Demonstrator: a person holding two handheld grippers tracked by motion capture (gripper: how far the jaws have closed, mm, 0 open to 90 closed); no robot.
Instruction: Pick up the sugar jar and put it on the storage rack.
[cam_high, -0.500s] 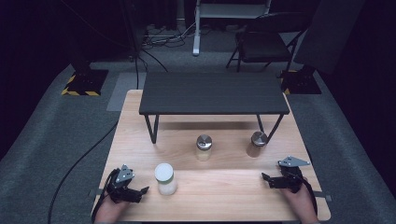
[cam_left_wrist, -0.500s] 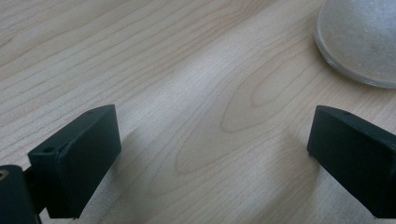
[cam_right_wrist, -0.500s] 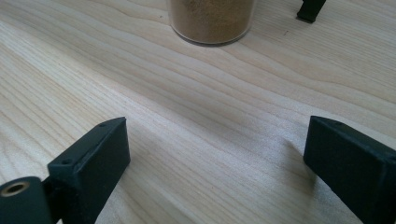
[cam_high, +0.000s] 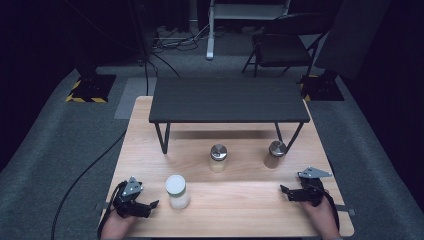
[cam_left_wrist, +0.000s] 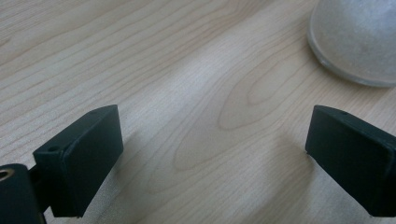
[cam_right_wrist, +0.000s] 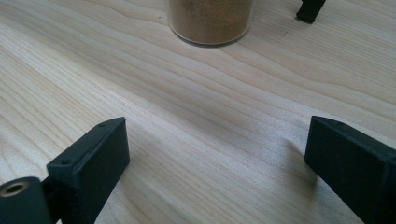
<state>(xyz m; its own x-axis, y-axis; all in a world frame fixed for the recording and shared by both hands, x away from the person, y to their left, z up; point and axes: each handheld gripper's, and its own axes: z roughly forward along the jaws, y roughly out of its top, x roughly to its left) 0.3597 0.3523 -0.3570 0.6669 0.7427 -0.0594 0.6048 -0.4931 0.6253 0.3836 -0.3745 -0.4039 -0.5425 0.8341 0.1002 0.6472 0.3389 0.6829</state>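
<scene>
High view: the left gripper (cam_high: 150, 205) lies low on the wooden table (cam_high: 240, 220), jaws spread wide and holding nothing, just beside the white-lidded jar (cam_high: 177, 191). The right gripper (cam_high: 286, 192) is equally wide open and empty, near the brown jar (cam_high: 274, 154).

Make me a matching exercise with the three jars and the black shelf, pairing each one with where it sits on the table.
Things:
1. white-lidded jar
2. pale jar with metal lid
3. brown jar with metal lid
4. black shelf

Places:
A. by the shelf's right leg
B. far half of the table
C. nearest the left tongs
D. middle of the table

Pairs: 1-C, 2-D, 3-A, 4-B
</scene>
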